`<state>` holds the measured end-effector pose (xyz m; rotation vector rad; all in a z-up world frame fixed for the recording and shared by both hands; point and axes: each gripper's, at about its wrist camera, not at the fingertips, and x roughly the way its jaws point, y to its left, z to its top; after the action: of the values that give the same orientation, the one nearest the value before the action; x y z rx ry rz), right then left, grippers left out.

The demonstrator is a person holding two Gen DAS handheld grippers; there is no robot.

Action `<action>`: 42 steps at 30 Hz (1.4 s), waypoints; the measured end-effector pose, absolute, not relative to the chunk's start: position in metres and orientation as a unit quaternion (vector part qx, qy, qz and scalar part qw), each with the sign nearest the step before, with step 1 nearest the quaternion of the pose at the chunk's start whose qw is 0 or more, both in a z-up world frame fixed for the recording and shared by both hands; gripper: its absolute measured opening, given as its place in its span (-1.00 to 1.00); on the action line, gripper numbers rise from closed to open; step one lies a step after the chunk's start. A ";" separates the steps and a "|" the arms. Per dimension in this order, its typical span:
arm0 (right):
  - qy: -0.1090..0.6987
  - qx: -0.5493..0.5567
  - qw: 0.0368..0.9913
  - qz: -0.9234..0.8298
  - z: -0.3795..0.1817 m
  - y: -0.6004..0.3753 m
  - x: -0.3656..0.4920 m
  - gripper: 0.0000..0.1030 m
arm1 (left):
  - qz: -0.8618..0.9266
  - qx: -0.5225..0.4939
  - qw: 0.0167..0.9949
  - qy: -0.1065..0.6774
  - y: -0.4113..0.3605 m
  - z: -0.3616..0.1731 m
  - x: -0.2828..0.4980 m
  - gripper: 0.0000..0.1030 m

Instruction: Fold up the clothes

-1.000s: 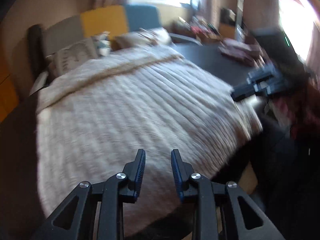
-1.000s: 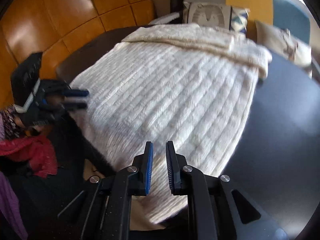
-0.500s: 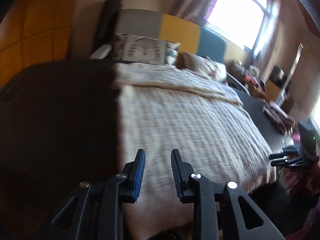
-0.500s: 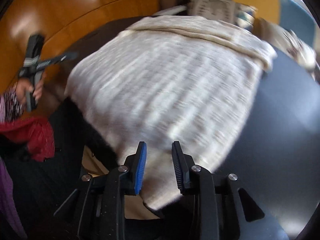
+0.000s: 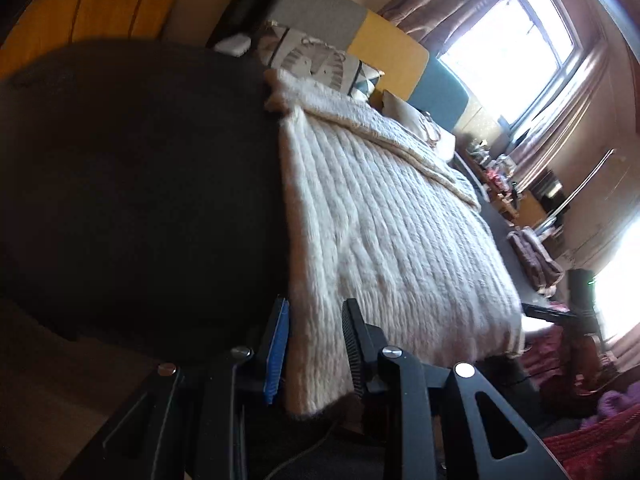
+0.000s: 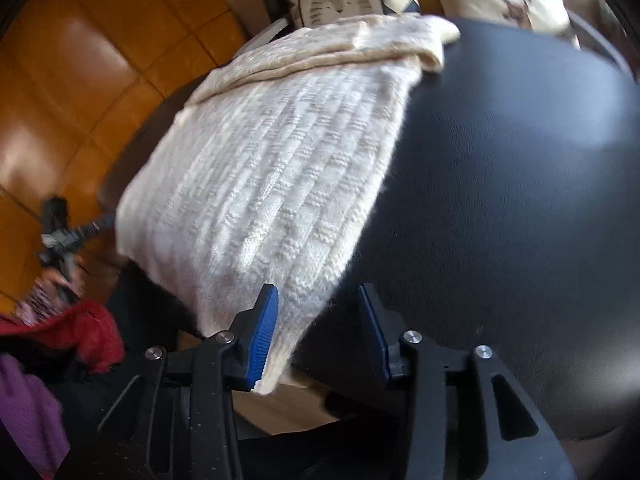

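Sweater [image 6: 280, 184], cream, chunky ribbed knit.

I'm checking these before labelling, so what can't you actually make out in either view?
- Left view: knit near corner, hidden below the left gripper.
- Right view: whether the right gripper, jaws opening, touches the knit's corner; blurred.
- Right view: the hand at left, smeared by motion.
- Left view: shelf clutter, too small.
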<state>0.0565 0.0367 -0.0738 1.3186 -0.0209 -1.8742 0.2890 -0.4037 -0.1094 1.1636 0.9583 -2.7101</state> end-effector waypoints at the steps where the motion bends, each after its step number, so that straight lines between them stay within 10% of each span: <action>1: -0.024 0.529 0.416 -0.739 -0.075 0.041 0.055 -0.13 | -0.871 0.374 0.015 0.318 -0.405 -0.113 0.289 -0.47; 18: -0.218 0.583 0.496 -0.605 -0.112 0.043 0.048 -0.13 | -0.814 0.362 -0.062 0.451 -0.418 -0.138 0.287 -0.46; 24: -0.174 0.580 0.510 -0.612 -0.103 0.012 0.054 -0.13 | -0.818 0.378 -0.063 0.430 -0.411 -0.134 0.277 -0.46; 27: -0.152 0.577 0.502 -0.626 -0.099 0.002 0.057 -0.22 | -0.812 0.372 -0.053 0.446 -0.411 -0.138 0.277 -0.51; 30: -0.129 0.587 0.476 -0.642 -0.101 -0.001 0.056 -0.84 | -0.826 0.374 -0.030 0.420 -0.403 -0.135 0.276 -0.56; 42: -0.196 0.566 0.487 -0.636 -0.092 0.021 0.053 -0.86 | -0.851 0.322 -0.058 0.409 -0.388 -0.106 0.273 -0.82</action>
<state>0.0533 0.0205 -0.0916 1.3766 -0.4780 -1.5472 0.2732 -0.3875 -0.1059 1.0523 1.3362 -2.7789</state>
